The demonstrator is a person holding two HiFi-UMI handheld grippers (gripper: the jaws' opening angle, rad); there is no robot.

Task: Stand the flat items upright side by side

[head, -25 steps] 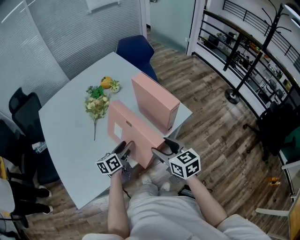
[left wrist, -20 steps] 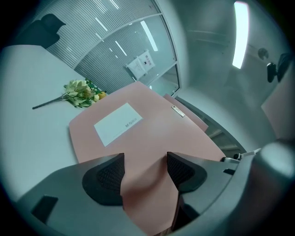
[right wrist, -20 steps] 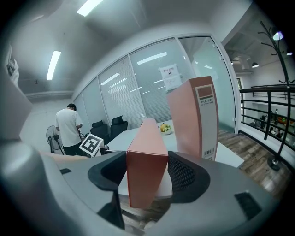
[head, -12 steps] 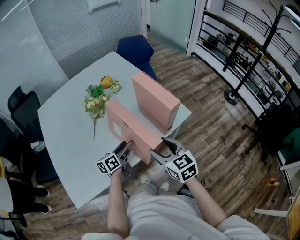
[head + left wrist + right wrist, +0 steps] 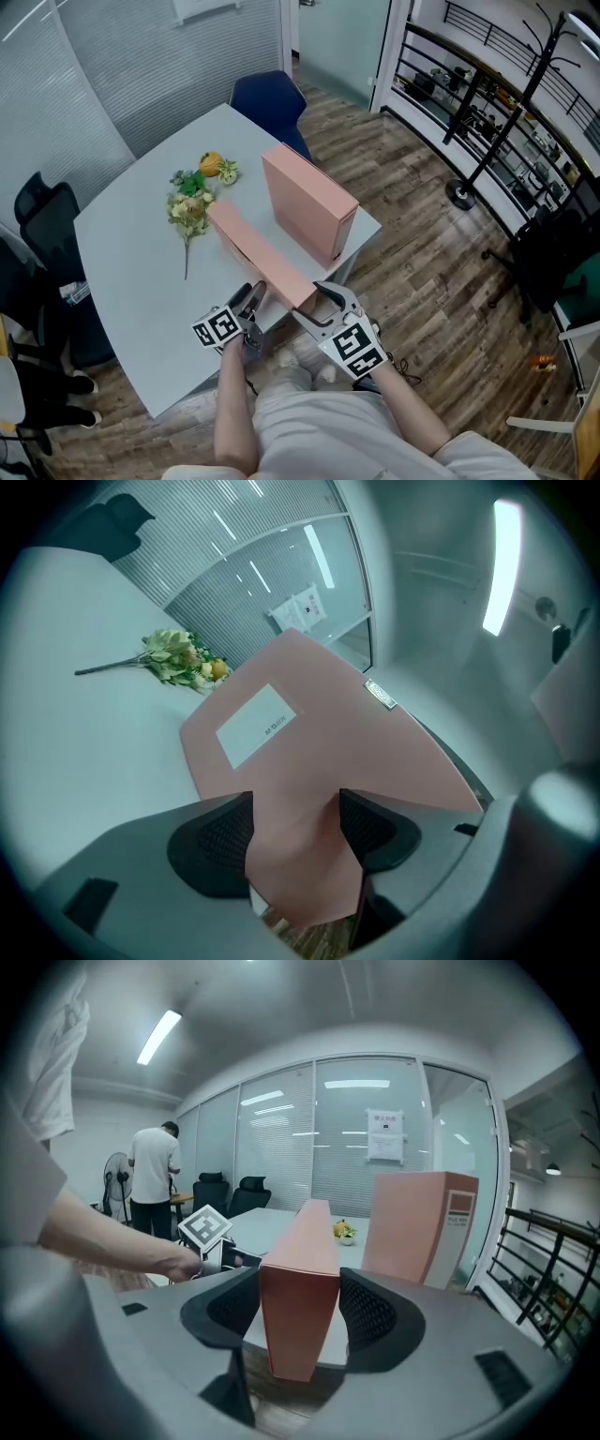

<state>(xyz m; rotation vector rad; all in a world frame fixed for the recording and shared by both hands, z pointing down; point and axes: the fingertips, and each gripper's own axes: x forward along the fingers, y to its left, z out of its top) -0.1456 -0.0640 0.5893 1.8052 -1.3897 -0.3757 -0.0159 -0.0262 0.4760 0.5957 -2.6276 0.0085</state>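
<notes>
Smooth, matte flat pink cardboard box (image 5: pixel 255 246) with a white label is tipped up on its long edge on the pale grey table (image 5: pixel 141 281), near end past the table's edge. Left gripper (image 5: pixel 251 298) clamps its near corner. Right gripper (image 5: pixel 315 302) jaws have just been closing, pads on both faces. Bottom edge is hidden.
</notes>
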